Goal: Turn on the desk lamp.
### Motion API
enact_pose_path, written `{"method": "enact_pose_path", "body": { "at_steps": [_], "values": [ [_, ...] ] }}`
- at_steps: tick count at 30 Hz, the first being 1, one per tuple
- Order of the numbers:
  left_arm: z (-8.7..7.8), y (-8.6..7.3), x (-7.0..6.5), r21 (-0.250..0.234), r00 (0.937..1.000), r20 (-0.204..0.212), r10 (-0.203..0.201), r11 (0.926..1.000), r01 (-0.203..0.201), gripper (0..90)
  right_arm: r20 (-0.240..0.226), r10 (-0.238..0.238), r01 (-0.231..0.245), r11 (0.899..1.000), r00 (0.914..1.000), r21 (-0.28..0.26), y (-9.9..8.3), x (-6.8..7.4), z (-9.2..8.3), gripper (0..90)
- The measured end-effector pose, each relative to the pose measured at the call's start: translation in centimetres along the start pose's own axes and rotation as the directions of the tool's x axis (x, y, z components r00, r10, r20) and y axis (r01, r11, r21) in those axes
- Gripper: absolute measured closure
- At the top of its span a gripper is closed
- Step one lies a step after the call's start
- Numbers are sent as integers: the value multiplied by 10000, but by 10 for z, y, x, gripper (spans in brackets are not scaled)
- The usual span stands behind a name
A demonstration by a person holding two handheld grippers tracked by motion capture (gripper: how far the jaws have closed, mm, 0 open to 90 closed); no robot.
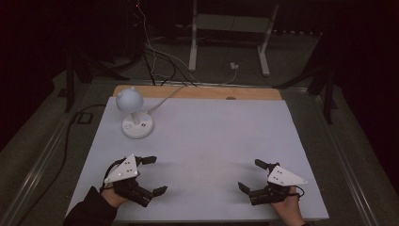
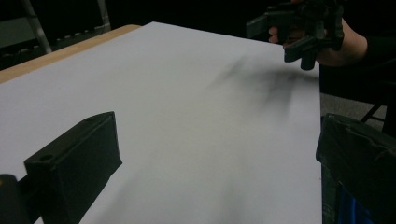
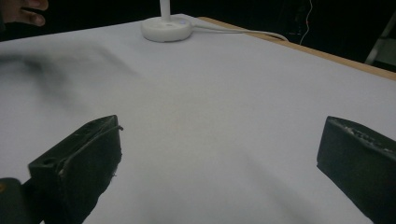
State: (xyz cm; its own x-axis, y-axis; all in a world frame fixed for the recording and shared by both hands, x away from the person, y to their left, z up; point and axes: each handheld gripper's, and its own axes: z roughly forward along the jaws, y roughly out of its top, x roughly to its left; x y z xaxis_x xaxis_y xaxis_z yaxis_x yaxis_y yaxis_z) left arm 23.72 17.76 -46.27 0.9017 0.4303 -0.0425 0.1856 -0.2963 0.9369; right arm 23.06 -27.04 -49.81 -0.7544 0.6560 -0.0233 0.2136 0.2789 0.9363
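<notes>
Both grippers rest low over the white table sheet (image 1: pixel 207 136) near its front edge, each held by a hand. My left gripper (image 1: pixel 156 175) at the front left is open, its black jaws spread wide with nothing between them. At the front right my right gripper (image 1: pixel 250 175) is also open and empty, facing the left one. In the left gripper view its own jaws frame bare sheet (image 2: pixel 187 107), and the right gripper (image 2: pixel 299 32) shows far off. The right gripper view likewise has bare sheet (image 3: pixel 219 107) between its own jaws.
A small white lamp (image 1: pixel 133 112) with a round head and a round base (image 3: pixel 166 28) stands at the back left, its cable running off the back edge. A wooden strip (image 1: pixel 197 92) borders the far side. Cables and a stand's legs (image 1: pixel 230 42) lie on the floor beyond.
</notes>
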Motion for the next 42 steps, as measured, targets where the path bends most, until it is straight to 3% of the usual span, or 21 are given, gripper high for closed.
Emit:
{"method": "enact_pose_path", "body": {
  "at_steps": [16, 26, 31, 33, 34, 37, 41, 42],
  "values": [
    [0, 19, 16, -301, 9973, -713, -199, 9994, 178, 3, -57, 36, -36, 10000, 10000, -30, 0, 1, 0, 0],
    [1, 23, 30, -311, 9873, -1527, -440, 9987, 397, 3, -91, 65, -65, 10000, 9999, -61, 1, 1, -1, 0],
    [0, 25, 39, -335, 9772, -2023, -650, 9977, 594, 3, -104, 57, -57, 10000, 9999, -25, 0, 1, -1, 0],
    [0, 25, 44, -337, 9678, -2391, -780, 9968, 720, 2, -126, 96, -97, 9999, 9999, -57, 1, 1, -1, 0],
    [0, 25, 44, -337, 9678, -2391, -780, 9968, 720, 3, -133, 99, -100, 9999, 9999, -49, 0, 1, -1, 0],
    [-1, 25, 51, -356, 9579, -2718, -920, 9957, 855, 3, -125, 69, -70, 10000, 9999, -48, 1, 1, -1, 0],
    [-1, 24, 58, -389, 9404, -3226, -1077, 9942, 1005, 3, -139, 87, -88, 10000, 9999, -35, 0, 1, -1, 0],
    [0, 23, 62, -332, 9320, -3450, -1115, 9938, 1066, 3, -138, 63, -64, 10000, 9999, -53, 0, 1, -1, 0]
  ]
}}
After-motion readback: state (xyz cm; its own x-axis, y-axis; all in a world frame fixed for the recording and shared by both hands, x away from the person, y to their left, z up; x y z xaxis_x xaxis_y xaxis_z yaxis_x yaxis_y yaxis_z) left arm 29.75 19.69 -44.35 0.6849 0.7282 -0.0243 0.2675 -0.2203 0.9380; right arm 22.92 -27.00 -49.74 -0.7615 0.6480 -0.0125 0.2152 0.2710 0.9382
